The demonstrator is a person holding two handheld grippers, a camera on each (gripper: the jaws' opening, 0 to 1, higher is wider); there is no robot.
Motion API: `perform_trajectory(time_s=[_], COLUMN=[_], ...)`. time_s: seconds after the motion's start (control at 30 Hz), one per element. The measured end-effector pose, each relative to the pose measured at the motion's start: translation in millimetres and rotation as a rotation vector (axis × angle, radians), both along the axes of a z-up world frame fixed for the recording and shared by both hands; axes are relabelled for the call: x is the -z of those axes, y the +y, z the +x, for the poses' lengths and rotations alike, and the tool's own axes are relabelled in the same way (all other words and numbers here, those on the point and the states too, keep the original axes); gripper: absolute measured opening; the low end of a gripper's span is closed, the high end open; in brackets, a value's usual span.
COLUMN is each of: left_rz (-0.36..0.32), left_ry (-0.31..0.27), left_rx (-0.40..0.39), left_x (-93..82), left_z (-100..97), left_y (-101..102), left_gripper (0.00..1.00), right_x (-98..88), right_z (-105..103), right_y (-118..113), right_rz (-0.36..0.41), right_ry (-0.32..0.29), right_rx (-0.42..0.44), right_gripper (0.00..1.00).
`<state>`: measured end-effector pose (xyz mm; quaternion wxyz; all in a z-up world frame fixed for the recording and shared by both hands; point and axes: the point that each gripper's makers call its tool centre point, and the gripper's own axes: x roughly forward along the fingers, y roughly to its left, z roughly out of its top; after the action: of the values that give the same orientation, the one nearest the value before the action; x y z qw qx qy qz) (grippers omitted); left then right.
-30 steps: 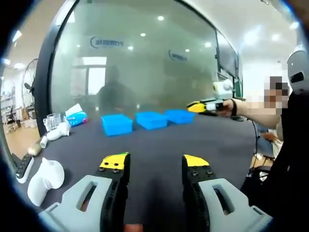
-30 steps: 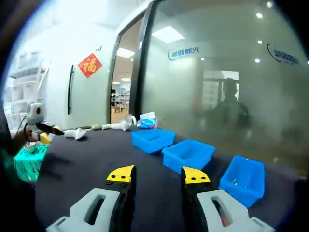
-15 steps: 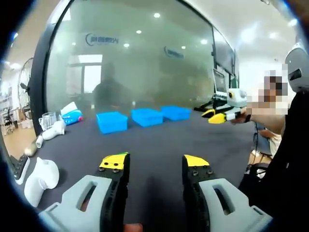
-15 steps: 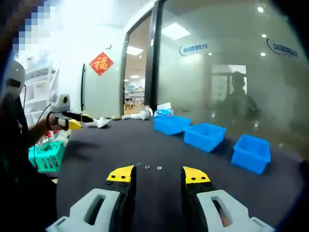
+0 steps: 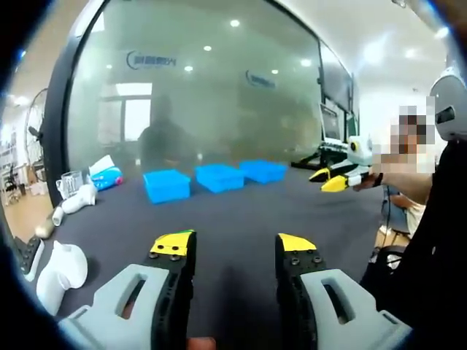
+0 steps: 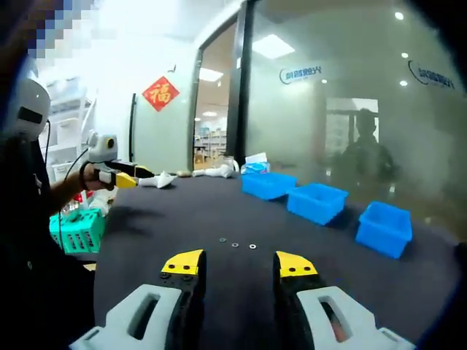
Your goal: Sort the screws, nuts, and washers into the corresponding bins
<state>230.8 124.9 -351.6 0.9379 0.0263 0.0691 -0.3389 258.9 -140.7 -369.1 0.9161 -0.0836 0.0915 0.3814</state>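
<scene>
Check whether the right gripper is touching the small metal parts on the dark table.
Apart. In the right gripper view, bare table shows between the right gripper and the small metal parts lying ahead of its open jaws.

Bright ceiling spotlights mirrored in the frosted glass wall (image 5: pixel 219 95), soft blur, fisheye-bent edges.

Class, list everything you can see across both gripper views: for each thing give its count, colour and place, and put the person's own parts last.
Open plastic bins: three, blue, in a row on the table by the glass wall.
Small metal washers: three, silvery, on the table ahead of the right tongs.
Table with dark cloth top: one, dark grey.
Plastic basket: one, green, at the table's edge.
White plastic objects: several, along the table's edge in the left gripper view.
Left tongs: yellow-tipped, open, empty.
Right tongs: yellow-tipped, open, empty.
</scene>
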Motion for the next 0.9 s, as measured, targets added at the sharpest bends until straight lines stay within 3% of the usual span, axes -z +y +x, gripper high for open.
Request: perform_trajectory(time_s=[0.37, 0.9], left_rz=[0.007, 0.007], left_ry=[0.011, 0.023], left_rx=[0.013, 0.033], left_x=[5.0, 9.8], left_z=[-1.0, -1.3], left_y=[-2, -7], left_gripper=[0.42, 0.42], right_x=[3.8, 10.6], right_z=[6, 41], right_y=[9, 40], right_rz=[-0.042, -0.285], right_ry=[0.052, 0.157], right_rx=[-0.047, -0.208], right_gripper=[0.30, 0.27])
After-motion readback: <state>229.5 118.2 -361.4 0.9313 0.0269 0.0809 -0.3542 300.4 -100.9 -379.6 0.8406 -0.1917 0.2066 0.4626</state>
